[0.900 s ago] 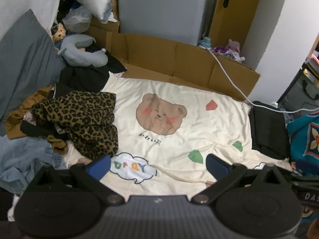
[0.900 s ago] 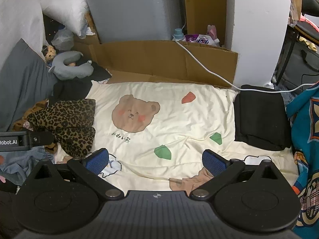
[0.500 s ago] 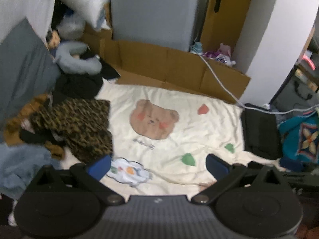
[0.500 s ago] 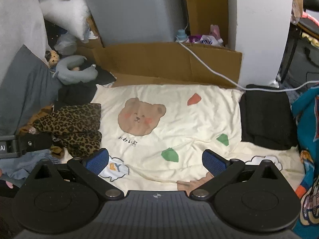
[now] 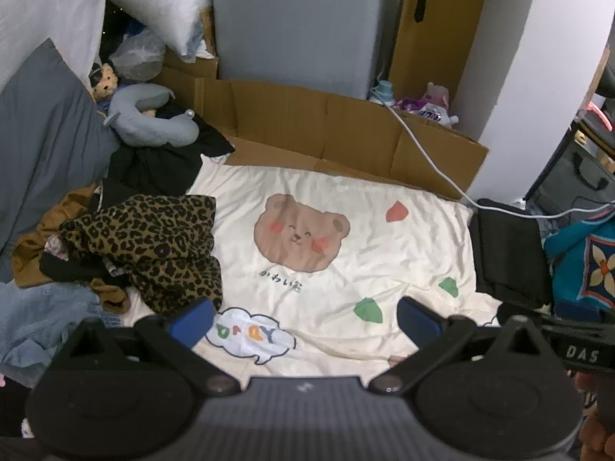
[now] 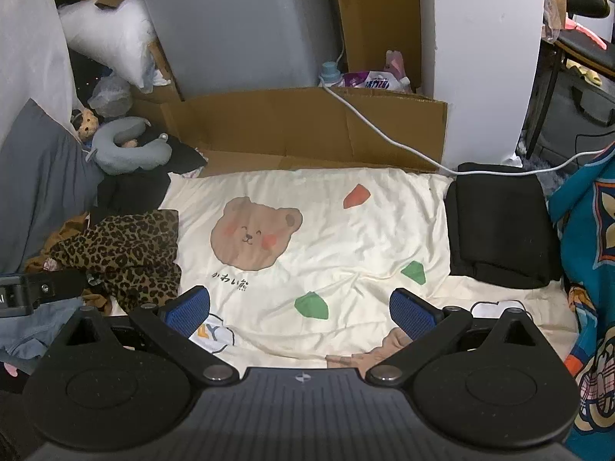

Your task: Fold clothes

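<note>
Left wrist view: leopard-print garment (image 5: 153,246) heaped on the unfolded pile, left of the cream bear-print sheet (image 5: 384,253).
Soft, light and limp, it should sag when lifted; a hem or corner offers the surest hold. It lies just beyond the left gripper (image 5: 303,317), jaws wide apart and empty; right gripper (image 6: 300,309), equally spread, hovers over bare sheet, garment off to its left.

Grey cabinet (image 5: 296,23) at rear w/ cardboard (image 5: 346,130) along its base; white wall (image 6: 480,57) rt; dim indoor light.
</note>
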Motion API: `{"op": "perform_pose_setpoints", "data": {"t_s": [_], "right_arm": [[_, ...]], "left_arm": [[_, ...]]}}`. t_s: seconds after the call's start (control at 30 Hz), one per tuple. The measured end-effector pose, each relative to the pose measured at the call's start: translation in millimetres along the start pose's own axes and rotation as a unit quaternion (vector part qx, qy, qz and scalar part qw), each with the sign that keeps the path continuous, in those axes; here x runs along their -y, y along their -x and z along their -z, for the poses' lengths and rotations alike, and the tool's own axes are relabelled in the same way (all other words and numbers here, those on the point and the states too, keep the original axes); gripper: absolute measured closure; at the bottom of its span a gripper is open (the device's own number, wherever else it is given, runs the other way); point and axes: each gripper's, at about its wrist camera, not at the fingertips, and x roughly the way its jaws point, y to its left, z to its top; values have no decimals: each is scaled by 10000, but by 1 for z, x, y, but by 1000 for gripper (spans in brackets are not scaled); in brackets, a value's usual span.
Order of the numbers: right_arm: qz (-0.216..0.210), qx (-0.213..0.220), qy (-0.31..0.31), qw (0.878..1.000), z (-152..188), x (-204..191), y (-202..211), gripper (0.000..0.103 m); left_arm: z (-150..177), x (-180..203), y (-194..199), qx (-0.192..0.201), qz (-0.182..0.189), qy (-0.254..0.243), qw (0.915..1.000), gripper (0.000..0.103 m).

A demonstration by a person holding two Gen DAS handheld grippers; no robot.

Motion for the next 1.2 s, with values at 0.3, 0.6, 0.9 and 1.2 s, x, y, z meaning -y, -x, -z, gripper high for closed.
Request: {"op": "perform_pose_setpoints", "data": {"t_s": [0.3, 0.6, 0.9, 1.2], "right_arm": [[104, -17, 19, 9999, 2, -7, -10, 1], [206, -54, 126, 9997, 8, -9, -20, 1], [216, -24, 246, 9995, 5, -17, -23, 1], [201, 8, 355, 9992, 5, -25, -21, 1]], "left_arm": [[5, -4, -9, -45, 94, 65, 9999, 0], [13, -9, -26, -331, 239, 106, 9991, 1], [7, -4, -29, -375, 323, 5, 9988, 0], [7, -3, -32, -373, 300, -49, 9988, 1]]}}
